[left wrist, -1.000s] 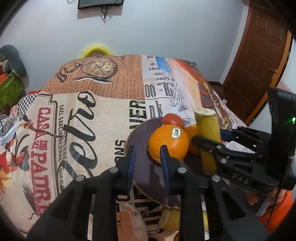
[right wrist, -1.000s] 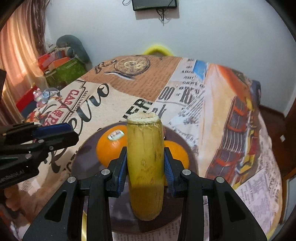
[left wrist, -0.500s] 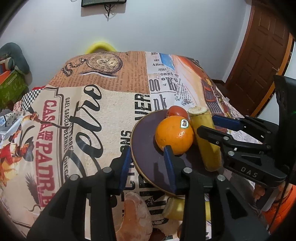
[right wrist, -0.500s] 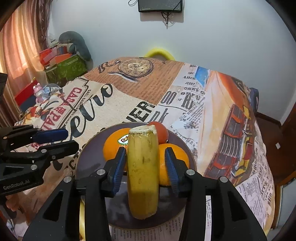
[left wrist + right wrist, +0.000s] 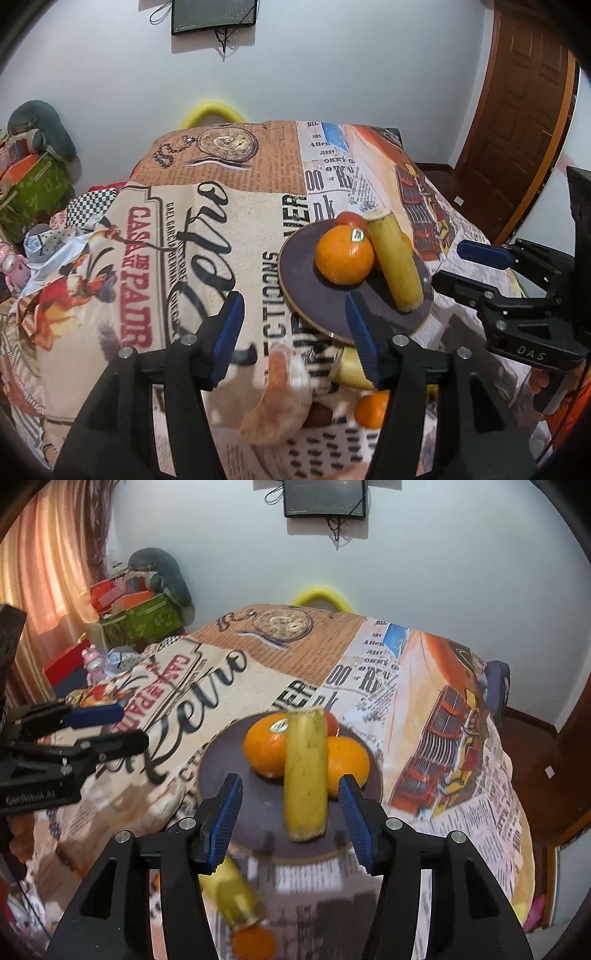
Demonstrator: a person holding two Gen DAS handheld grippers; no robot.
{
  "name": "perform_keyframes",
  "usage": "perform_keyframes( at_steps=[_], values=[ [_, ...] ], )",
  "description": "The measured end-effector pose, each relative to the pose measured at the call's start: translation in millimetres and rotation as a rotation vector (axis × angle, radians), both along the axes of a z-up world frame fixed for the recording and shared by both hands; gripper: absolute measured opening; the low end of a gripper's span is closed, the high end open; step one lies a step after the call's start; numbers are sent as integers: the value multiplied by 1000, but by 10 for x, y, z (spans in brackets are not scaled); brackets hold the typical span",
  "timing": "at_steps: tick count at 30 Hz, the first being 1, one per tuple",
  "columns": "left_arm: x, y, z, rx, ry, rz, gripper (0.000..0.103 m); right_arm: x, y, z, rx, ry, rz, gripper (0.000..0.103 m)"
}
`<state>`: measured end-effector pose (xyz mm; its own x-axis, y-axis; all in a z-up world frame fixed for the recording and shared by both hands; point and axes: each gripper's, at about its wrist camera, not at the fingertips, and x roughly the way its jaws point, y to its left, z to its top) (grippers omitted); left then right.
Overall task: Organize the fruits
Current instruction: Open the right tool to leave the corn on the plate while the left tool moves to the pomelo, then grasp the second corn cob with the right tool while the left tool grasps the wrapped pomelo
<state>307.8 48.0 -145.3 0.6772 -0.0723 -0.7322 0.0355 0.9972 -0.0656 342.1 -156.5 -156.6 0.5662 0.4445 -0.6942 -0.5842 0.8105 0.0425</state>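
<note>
One tomato half-hidden behind orange, near fruit blurred

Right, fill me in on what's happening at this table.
A person is sorting fruit with a tool in each hand. The banana piece and stickered orange lie on the dark plate with another orange and a red fruit. Both the right tool and left tool have just been opening and hold nothing. More fruit lies nearer the person, off the plate.

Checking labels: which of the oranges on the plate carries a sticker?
The orange left of the banana in the right wrist view has the sticker on top; the orange right of the banana shows none.
</note>
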Motion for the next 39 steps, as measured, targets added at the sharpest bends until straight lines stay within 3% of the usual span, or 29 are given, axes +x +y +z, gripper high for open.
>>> perform_keyframes(
  at_steps=[11, 23, 28, 39],
  values=[
    [-286, 86, -349, 15, 102, 4, 57, -324, 84, -226, -34, 58, 41, 51],
    [-90, 42, -925, -53, 246, -10, 52, -327, 179, -471, -45, 122, 59, 51],
    [3, 112, -990, -98, 246, 31, 47, -305, 255, -561, -50, 145, 81, 51],
    [-143, 267, -886, -72, 187, 64, 41, -251, 420, -669, -29, 224, 140, 50]
  ],
)
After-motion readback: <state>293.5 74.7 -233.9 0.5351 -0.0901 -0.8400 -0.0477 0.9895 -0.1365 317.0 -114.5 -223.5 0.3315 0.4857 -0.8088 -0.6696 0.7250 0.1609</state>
